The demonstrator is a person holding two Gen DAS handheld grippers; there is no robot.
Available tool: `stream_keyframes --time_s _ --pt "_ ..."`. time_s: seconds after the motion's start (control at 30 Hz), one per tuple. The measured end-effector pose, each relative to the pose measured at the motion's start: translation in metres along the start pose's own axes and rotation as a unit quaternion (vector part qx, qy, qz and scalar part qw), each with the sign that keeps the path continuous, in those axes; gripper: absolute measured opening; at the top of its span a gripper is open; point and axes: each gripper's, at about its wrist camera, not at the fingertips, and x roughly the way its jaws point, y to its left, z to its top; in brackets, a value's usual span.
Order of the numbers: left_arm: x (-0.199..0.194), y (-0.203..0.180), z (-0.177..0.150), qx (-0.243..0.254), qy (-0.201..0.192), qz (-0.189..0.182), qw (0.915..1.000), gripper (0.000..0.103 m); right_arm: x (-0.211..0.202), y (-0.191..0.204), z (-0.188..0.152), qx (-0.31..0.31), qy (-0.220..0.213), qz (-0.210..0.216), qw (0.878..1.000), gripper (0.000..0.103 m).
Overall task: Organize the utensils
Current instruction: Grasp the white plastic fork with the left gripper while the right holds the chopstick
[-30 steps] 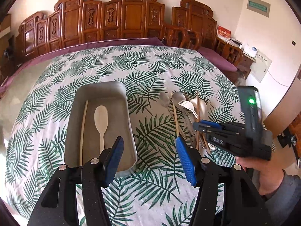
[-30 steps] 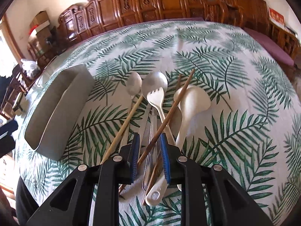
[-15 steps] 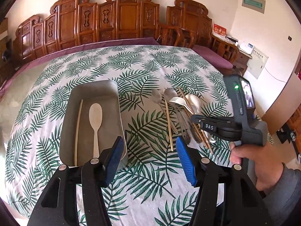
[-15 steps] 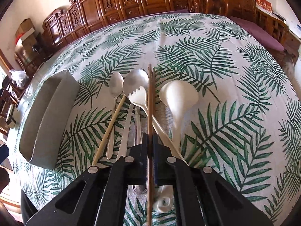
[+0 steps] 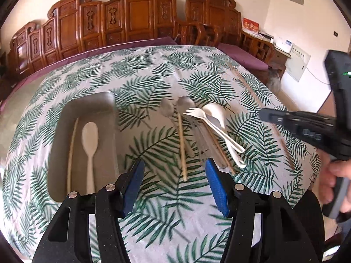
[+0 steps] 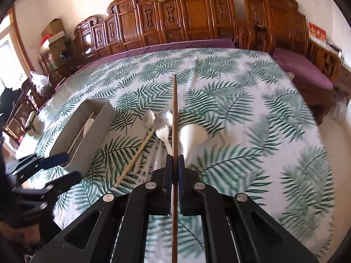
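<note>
Two hand-held claws work above a worktop (image 6: 252,100) covered in a white cloth printed with green fern leaves.

The right claw (image 6: 174,160) is clenched on a dark brown chopstick (image 6: 174,109). The stick runs straight ahead from between the blue pads, its far end out past the claw and its near end trailing back under the claw body. It is raised clear of the cloth.

Just ahead of and below this claw lies a loose cluster of utensils. A white ladle-shaped spoon (image 6: 192,134) sits just right of the held stick. A white fork (image 6: 163,132) and two metal spoons (image 6: 164,118) lie just to its left. A pale chopstick (image 6: 137,155) lies slanted across them, further left.

The left claw (image 5: 174,186) is released, its blue pads standing apart with nothing between them. Ahead of it and to its left sits a grey oblong tray (image 5: 105,103). Inside the tray lie a pale spoon (image 5: 90,135) and a pale stick (image 5: 71,151), side by side. The utensil cluster lies ahead of this claw and slightly to its right. The right claw shows blurred at this view's far right, gripped by a hand (image 5: 337,184).

Carved wooden chairs (image 5: 136,15) stand along the wall beyond the worktop.
</note>
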Motion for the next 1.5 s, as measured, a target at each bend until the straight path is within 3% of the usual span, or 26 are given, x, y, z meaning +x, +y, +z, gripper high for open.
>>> stream_keyframes --time_s 0.2,0.47,0.97,1.13,1.17,1.2,1.27,1.5 --pt "0.024 -0.019 0.017 -0.005 0.007 -0.016 0.9998 0.055 -0.030 -0.030 -0.009 0.007 -0.013 -0.002 1.000 0.006" --pt "0.066 -0.043 0.044 -0.011 0.019 -0.025 0.9994 0.053 -0.028 -0.061 -0.018 0.033 -0.008 -0.004 0.999 0.006" --pt "0.133 -0.059 0.064 -0.011 0.056 0.033 0.9978 0.041 -0.030 -0.074 -0.016 0.053 -0.011 -0.001 0.999 0.006" --pt "0.137 -0.056 0.062 -0.015 0.064 0.042 0.9970 0.031 -0.032 -0.075 -0.015 0.057 -0.013 -0.001 0.998 0.006" --pt "0.135 -0.056 0.063 -0.016 0.060 0.043 0.9971 0.025 -0.032 -0.075 -0.015 0.057 -0.013 -0.001 0.998 0.006" --pt "0.131 -0.054 0.062 -0.018 0.055 0.041 0.9975 0.010 -0.032 -0.075 -0.015 0.056 -0.013 -0.001 0.998 0.006" --pt "0.128 -0.053 0.062 -0.019 0.053 0.036 0.9977 0.003 -0.032 -0.075 -0.015 0.055 -0.012 -0.001 0.998 0.006" --pt "0.115 -0.052 0.059 -0.011 0.045 0.020 0.9987 0.000 -0.029 -0.072 -0.017 0.049 -0.009 -0.003 0.999 0.006"
